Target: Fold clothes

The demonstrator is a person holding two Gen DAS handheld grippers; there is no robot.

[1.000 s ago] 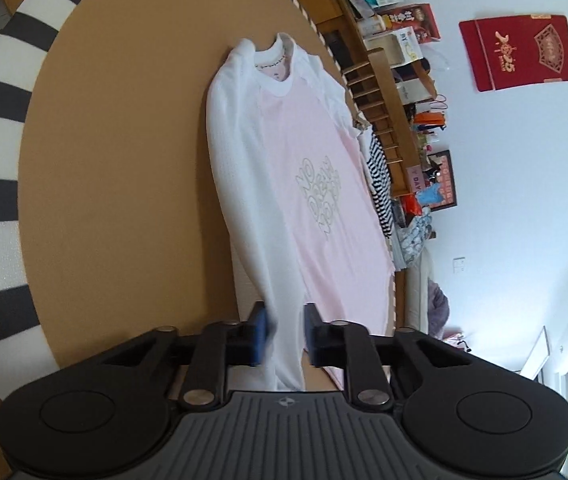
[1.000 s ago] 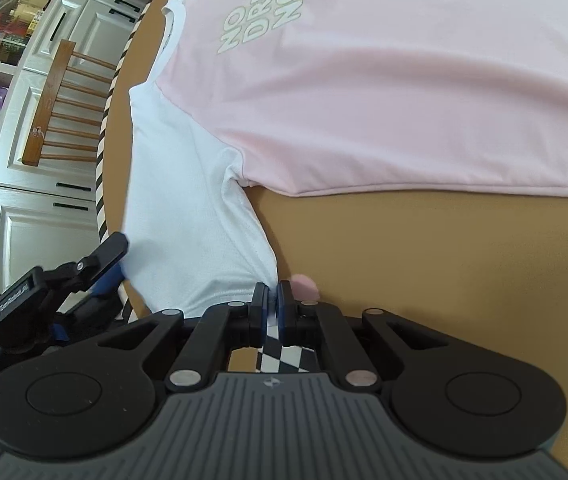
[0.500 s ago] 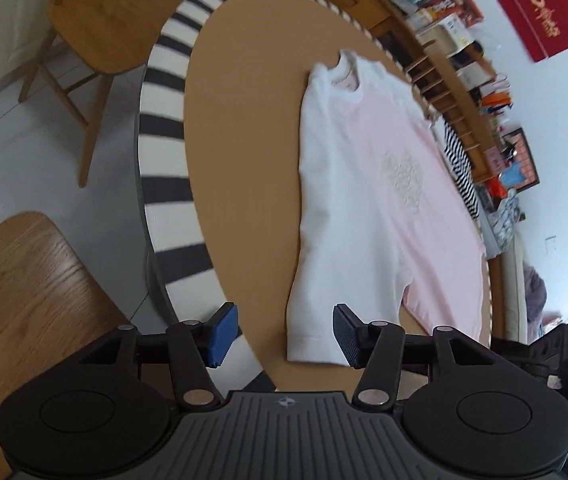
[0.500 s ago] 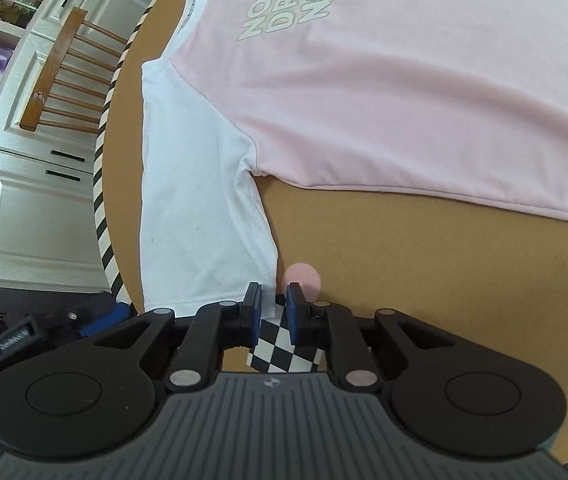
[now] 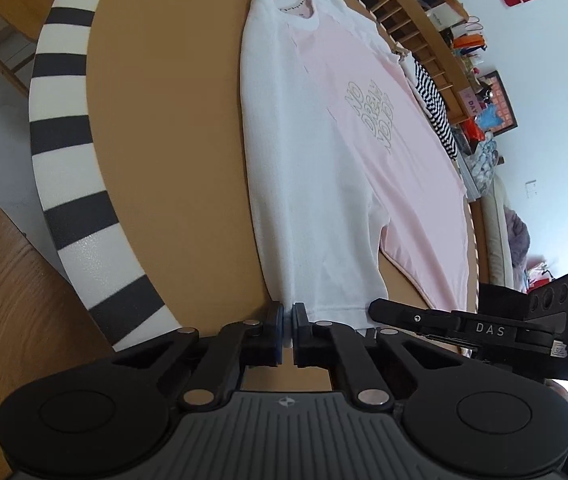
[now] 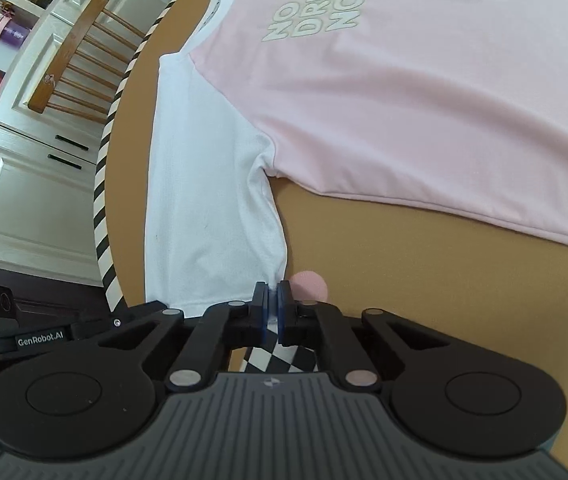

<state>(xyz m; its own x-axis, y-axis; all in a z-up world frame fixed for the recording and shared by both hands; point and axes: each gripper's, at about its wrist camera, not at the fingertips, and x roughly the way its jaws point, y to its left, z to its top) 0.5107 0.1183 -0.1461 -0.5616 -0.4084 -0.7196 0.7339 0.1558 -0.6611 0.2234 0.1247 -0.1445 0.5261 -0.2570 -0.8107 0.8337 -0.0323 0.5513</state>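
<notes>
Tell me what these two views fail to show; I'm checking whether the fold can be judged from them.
- Far sleeve of the shirt: left wrist view, squeezed at the table's far edge.
- Shirt hem: right wrist view, cut off by the frame's right edge.
- Cuff corner in the left gripper and in the right gripper: hidden between the pads.

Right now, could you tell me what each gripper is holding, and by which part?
Both pinch the white sleeve at its cuff: the left gripper one corner, the right gripper the other.
</notes>
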